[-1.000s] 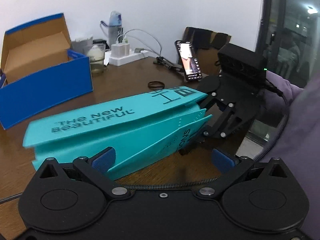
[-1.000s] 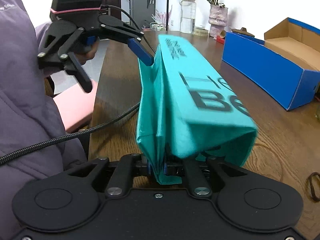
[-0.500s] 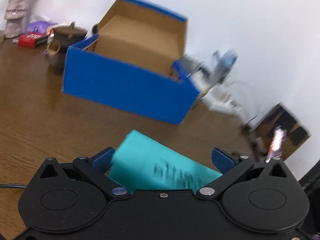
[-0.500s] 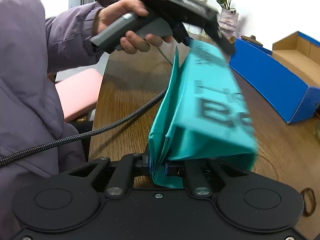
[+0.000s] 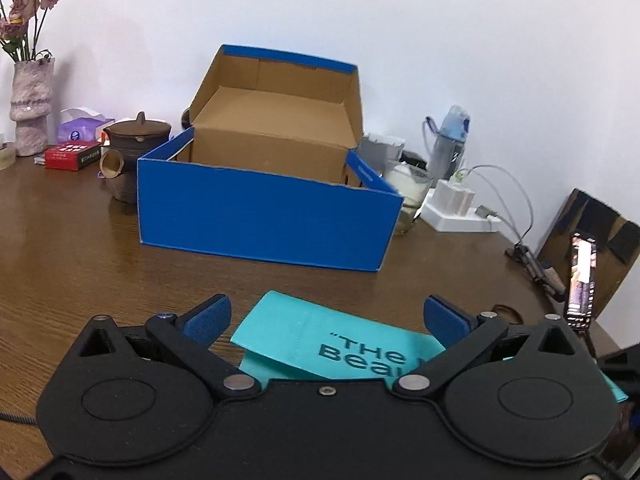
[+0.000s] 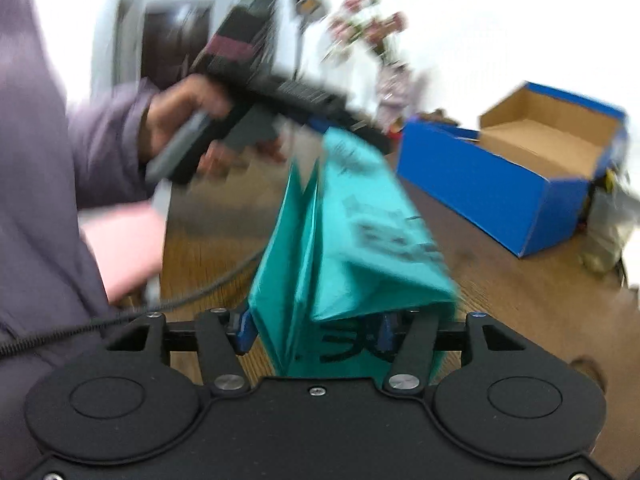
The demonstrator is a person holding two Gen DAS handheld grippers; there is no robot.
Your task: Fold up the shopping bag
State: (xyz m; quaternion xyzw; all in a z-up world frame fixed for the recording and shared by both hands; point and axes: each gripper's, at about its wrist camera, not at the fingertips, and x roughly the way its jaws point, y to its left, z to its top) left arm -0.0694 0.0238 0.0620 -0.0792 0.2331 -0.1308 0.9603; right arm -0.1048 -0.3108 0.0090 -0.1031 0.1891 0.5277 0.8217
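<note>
The teal shopping bag (image 5: 320,340) with dark lettering lies flattened on the brown table. My left gripper (image 5: 326,312) hovers open above one end of it, its blue pads (image 5: 208,316) wide apart and nothing between them. In the blurred right wrist view the bag (image 6: 360,240) stretches away with its side pleats standing up. My right gripper (image 6: 314,332) is at the bag's near end, jaws parted, and the pleated end sits loosely between the pads. A hand (image 6: 180,108) holds the left gripper (image 6: 348,128) over the bag's far end.
An open blue cardboard box (image 5: 264,208) stands just behind the bag. A dark pot (image 5: 132,148), a vase (image 5: 30,108), a glass (image 5: 412,184), a power strip (image 5: 460,208) and a propped phone (image 5: 582,276) line the table's back and right. A purple sleeve (image 6: 40,160) is at the left.
My right gripper's jaws have opened off the bag's end. My left gripper swung up and around to the bag's far end and now faces the blue box.
</note>
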